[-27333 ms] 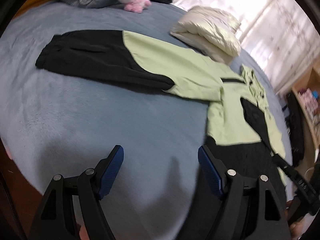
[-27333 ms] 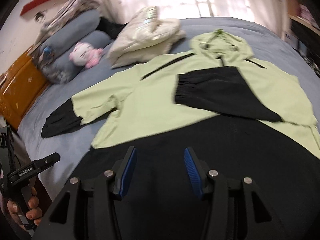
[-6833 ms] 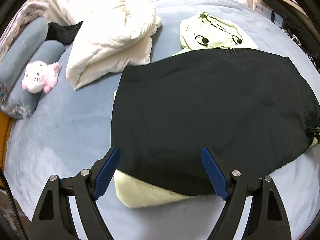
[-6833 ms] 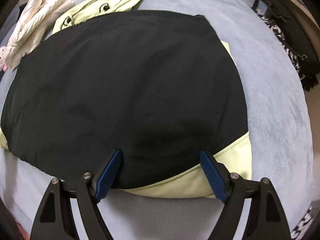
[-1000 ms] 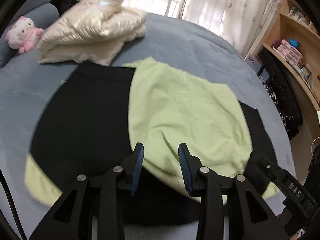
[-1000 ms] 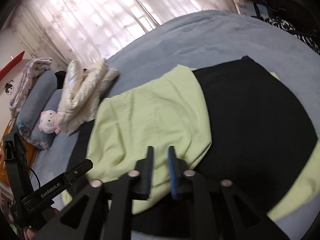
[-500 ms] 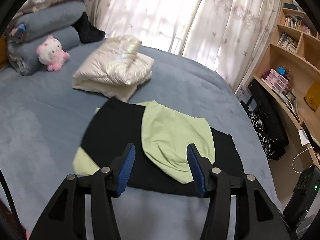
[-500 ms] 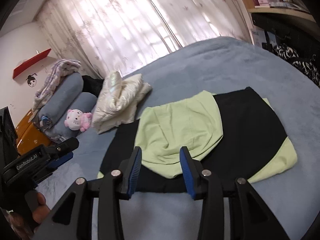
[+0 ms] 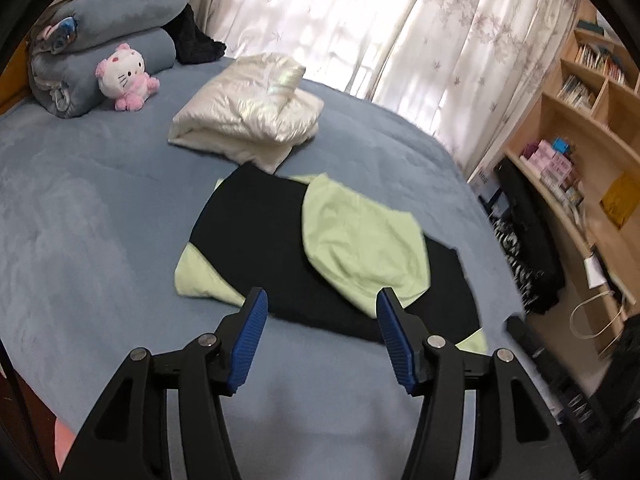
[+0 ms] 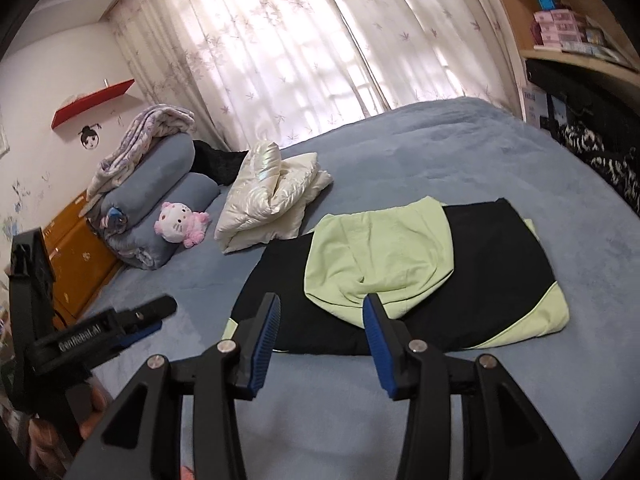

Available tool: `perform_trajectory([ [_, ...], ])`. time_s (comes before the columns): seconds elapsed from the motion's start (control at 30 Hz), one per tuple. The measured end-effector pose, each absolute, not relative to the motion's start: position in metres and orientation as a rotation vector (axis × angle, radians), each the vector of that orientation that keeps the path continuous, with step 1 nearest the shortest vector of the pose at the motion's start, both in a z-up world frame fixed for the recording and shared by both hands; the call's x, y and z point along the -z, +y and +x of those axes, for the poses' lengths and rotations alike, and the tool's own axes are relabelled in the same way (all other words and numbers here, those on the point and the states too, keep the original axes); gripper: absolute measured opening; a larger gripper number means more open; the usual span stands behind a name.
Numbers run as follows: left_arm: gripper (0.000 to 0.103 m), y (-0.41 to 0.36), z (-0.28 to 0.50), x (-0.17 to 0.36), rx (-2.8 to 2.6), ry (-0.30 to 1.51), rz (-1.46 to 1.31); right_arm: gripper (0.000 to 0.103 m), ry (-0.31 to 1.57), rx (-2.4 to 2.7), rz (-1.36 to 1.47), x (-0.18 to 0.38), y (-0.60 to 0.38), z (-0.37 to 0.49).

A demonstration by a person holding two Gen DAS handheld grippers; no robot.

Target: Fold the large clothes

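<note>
**Folded jacket on a blue bed, both grippers held clear**

Blue plush bedding (image 9: 100,240) covers a wide bed that fills both views, with sheer flower-print curtains (image 10: 300,40) glowing behind it.

At the bed's far left corner lie rolled grey-blue bolsters (image 9: 116,28) with a patterned blanket (image 10: 140,136) draped on top. A pink and white plush cat (image 9: 124,76) sits against the bolsters. Just beside them, further along the far edge, is a crumpled black garment (image 9: 198,42).

Nearer the middle rests a folded cream puffer jacket (image 9: 248,108), its near corner just touching the task garment.

The folded green and black jacket (image 9: 320,256) lies flat in the middle of the bed as a compact rectangle. Its light green hood is laid over the black panel, and green corners show at both near ends.

The left gripper (image 9: 320,336) is raised above the bed's near edge, its blue-padded fingers spread apart and holding nothing. The right gripper (image 10: 320,340) is likewise raised over the near edge, its jaws apart and empty. Neither touches the jacket.

Wooden shelves (image 9: 580,128) with books and boxes stand to the right, past the bed's right edge.
</note>
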State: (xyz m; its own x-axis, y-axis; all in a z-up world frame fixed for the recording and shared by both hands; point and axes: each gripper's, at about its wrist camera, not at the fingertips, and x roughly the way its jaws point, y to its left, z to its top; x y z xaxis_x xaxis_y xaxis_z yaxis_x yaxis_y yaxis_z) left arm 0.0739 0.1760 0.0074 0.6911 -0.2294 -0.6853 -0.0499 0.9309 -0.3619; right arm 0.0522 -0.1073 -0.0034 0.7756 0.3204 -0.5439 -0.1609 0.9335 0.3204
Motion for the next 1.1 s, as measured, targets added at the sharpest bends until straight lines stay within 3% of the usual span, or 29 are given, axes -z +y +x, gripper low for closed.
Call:
perform_trajectory([
  [0.63, 0.056, 0.218, 0.162, 0.191, 0.196, 0.969, -0.783, 0.043, 0.717, -0.199, 0.256, 0.088, -0.102, 0.124],
  [1.03, 0.056, 0.233, 0.238, 0.209, 0.111, 0.876, -0.842, 0.043, 0.707, -0.192, 0.183, 0.111, -0.084, 0.205],
  [1.1, 0.053, 0.235, 0.246, 0.206, 0.094, 0.854, -0.839, 0.039, 0.708, -0.174, 0.136, 0.119, -0.078, 0.221],
])
